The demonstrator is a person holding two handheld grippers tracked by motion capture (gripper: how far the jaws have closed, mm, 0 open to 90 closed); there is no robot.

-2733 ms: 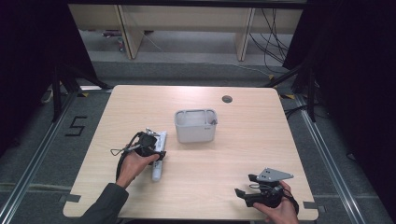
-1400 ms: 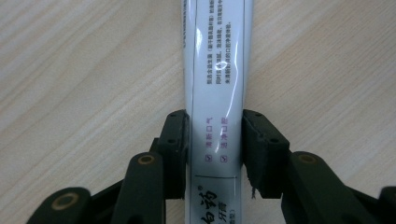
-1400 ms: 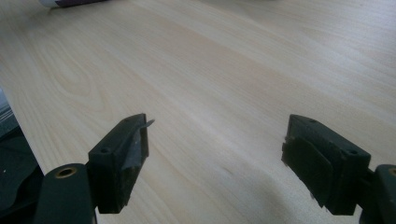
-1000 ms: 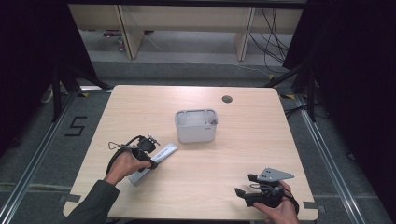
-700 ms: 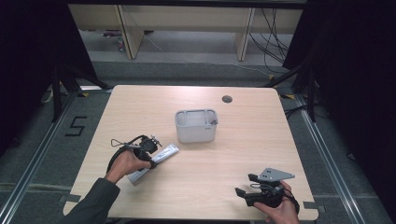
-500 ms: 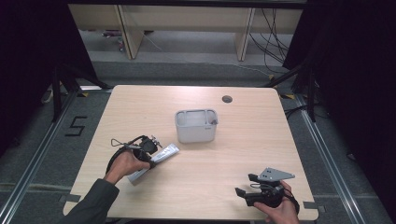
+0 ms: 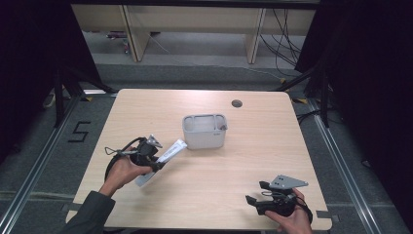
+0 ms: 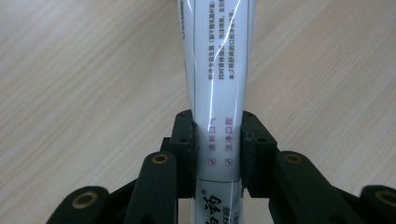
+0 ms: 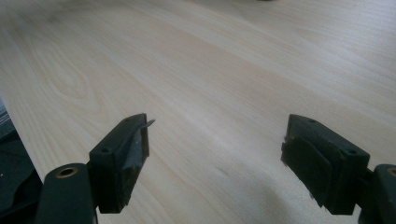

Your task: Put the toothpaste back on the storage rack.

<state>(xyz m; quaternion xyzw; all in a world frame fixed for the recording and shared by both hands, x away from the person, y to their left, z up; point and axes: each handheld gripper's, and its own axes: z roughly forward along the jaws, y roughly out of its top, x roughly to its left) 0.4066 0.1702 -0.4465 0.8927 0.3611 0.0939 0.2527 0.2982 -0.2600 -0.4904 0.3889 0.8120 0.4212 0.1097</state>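
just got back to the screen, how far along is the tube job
Done: the left gripper has its jaws clamped on the white printed tube, one end raised off the light wooden table.
In hand: carrying it, tube angled toward the grey plastic bin.
Left: the tube is not in the bin yet. The right gripper rests open near the table's front edge.

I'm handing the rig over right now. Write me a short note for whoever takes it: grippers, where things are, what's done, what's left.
Left gripper: shut on the white tube, gripping it partway along its length, one end angled toward the grey bin.
Right gripper: open, holding nothing, low over the table near its front right corner.
Done: the tube is grasped; whether it is clear of the tabletop I cannot tell.
Left: probably carry the tube to the bin, which stands mid-table, and release it inside. The bin has compartments; choose one before lowering.
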